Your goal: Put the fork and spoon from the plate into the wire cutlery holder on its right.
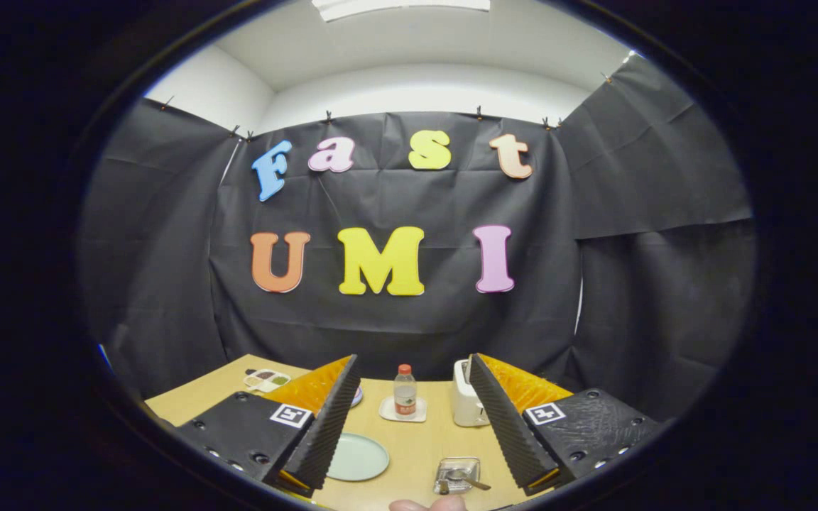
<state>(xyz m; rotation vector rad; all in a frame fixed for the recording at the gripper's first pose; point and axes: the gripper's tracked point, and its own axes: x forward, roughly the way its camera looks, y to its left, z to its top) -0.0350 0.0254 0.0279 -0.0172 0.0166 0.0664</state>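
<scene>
Between the two spread fingers, low on the wooden counter [409, 447], stands the wire cutlery holder [457, 474], a small square basket with utensils resting in it; one handle sticks out past its right rim, though the utensils are too small to tell fork from spoon with certainty. To the holder's left, partly hidden behind the left finger, lies the pale green plate [358, 457], its visible surface bare. The tongs [415, 415] are wide open and hold nothing, their ribbed black fingers [326, 426] raised above the counter and framing plate and holder. Just below the holder, a fingertip [429, 504] of a person's hand shows. Beyond the fingers, a small bottle with a red cap [405, 391] stands upright on a white square coaster [402, 410]; a white toaster [467, 404] stands to its right. A white tray of small items [266, 380] sits at the far left of the counter.
</scene>
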